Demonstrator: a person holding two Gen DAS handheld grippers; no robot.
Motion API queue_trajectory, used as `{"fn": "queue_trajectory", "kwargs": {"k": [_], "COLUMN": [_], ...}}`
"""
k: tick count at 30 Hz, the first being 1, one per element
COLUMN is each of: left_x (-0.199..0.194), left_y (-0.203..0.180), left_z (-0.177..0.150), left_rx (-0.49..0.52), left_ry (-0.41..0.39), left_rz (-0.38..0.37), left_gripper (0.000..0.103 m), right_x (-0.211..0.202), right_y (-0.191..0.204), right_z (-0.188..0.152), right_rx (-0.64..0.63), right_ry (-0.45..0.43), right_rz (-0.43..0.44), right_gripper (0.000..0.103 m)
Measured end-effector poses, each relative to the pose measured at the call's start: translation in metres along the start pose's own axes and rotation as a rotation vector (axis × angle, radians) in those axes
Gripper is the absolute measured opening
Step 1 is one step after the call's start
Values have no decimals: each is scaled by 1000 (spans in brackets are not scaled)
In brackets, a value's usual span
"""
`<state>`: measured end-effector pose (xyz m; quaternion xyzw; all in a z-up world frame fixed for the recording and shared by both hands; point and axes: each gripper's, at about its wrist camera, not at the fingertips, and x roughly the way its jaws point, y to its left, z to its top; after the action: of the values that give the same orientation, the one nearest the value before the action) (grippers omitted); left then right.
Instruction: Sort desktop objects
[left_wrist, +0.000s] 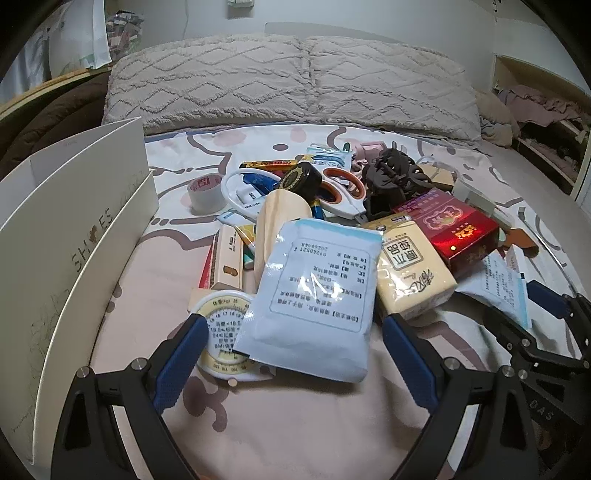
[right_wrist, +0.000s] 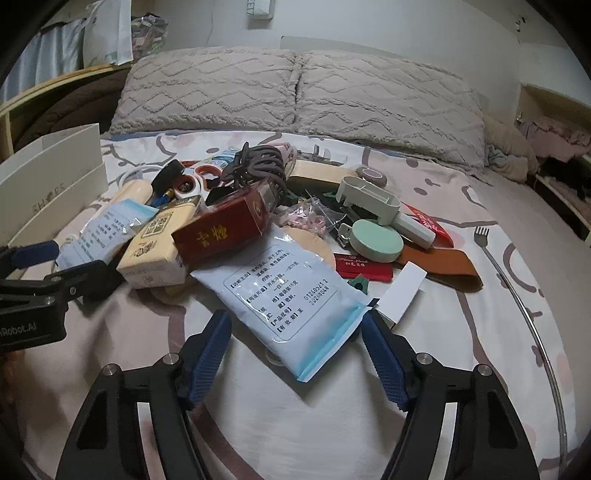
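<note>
A heap of small objects lies on a bed sheet (left_wrist: 295, 424). A pale blue printed pouch (left_wrist: 314, 295) rests at the heap's near edge, between the blue pads of my left gripper (left_wrist: 294, 319); a gap shows on the left side, so it stands open. A second pouch of the same kind (right_wrist: 291, 295) lies between the fingers of my right gripper (right_wrist: 295, 314). Its right fingertip (right_wrist: 369, 317) touches the pouch's corner, its left one stands just clear, so it is open too. Each gripper shows at the edge of the other's view.
A white shoe box (left_wrist: 74, 229) stands open at the left. The heap holds a red cigarette box (left_wrist: 461, 229), a yellow tissue pack (left_wrist: 410, 269), a round measuring disc (left_wrist: 221, 325), scissors (left_wrist: 343, 192), tape (left_wrist: 205, 194) and a green round case (right_wrist: 376, 240). Pillows (left_wrist: 295, 81) lie behind.
</note>
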<state>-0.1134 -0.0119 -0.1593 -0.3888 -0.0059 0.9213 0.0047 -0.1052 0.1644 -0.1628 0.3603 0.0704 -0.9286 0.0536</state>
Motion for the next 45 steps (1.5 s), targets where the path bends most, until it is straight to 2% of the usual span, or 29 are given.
{"fn": "queue_trajectory", "kwargs": {"k": [3,6,9,11,12,13,15,18,28,29,30,40,45], "left_x": [3,3,2,0,0,0,-2,-3,-19,-21,-23,-44,-58], "left_y": [-4,-8,-8,-7,-5,-6,-5,-4,-3,-3,-3,-1,-5], "left_z": [0,0,1,1,1,1,1,1,-7,-8,-9,-21,-31], "left_rx": [22,54,61,53,49,48,44,37,17,16,16,2,24], "left_ry": [-7,-18,-28,-33,-35,-36,-44,-47,-47,-45,-43,-31,-32], "left_rz": [25,62,52,49,45,45,43,35,-17,-21,-25,-53,-67], "left_gripper": [95,83,73,72,70,69,62,59,56,56,56,56,56], "right_x": [0,0,0,-1,-1,-1,-2,-4,-14,-16,-17,-35,-39], "right_y": [-1,-2,-3,-3,-3,-4,-4,-6,-2,-2,-2,-5,-19], "right_z": [0,-1,0,-1,-1,-1,-1,-2,-2,-2,-3,-13,-20], "right_rx": [3,11,17,18,18,20,23,30,18,18,19,49,126], "right_ry": [0,-1,-5,-9,-9,-11,-16,-26,-67,-69,-71,-70,-47], "right_rz": [-1,0,13,17,20,25,32,51,96,103,114,179,237], "right_gripper": [68,61,51,50,43,42,39,28,20,15,7,6,6]}}
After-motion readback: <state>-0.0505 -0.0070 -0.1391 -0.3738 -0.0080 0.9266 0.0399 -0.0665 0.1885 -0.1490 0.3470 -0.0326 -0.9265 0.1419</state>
